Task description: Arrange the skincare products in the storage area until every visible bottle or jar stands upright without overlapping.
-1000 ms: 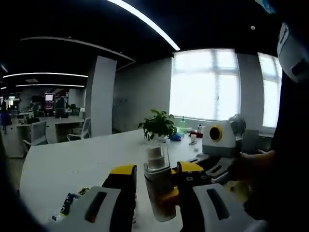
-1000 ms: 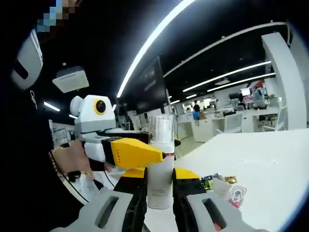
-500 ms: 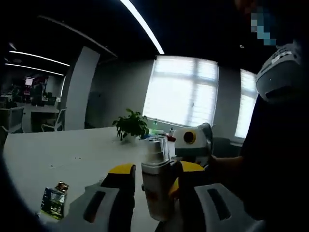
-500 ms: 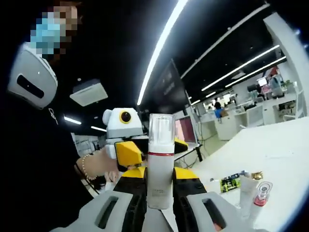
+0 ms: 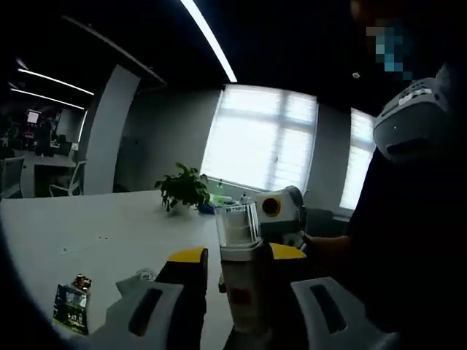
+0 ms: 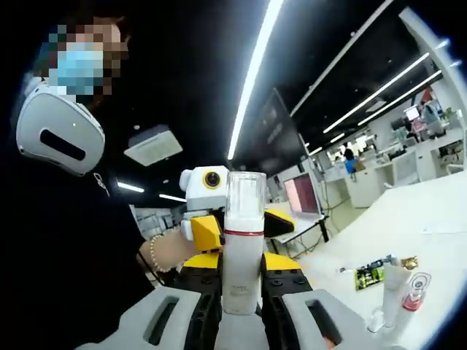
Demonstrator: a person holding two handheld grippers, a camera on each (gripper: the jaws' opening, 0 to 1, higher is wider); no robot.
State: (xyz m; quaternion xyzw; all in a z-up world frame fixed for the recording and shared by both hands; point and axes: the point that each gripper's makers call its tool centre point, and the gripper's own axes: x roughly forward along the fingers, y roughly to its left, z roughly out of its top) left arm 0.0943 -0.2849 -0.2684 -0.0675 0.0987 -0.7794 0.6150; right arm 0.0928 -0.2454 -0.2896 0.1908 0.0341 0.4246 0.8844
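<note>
Both hand-held grippers grasp 1 white pump bottle (image 6: pixel 243 248), lifted upright above the white worktop (image 5: pixel 87 233): the right hand-held gripper (image 6: pixel 241 288) clenches its body, the left hand-held gripper (image 5: pixel 235 266) also. This looks like a mid-air handover; next, 1 must release and the bottle be stood down beside the small bottles (image 6: pixel 408 292). Open office, ceiling light strips, a potted plant (image 5: pixel 182 191).

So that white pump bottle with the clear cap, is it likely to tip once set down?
Probably yes: the white pump bottle is tall and slender, so a nudge could topple it. Its smooth wall looks slippery, yet it sits upright between the right hand-held gripper jaws. The clear cap may pop off if squeezed.
</note>
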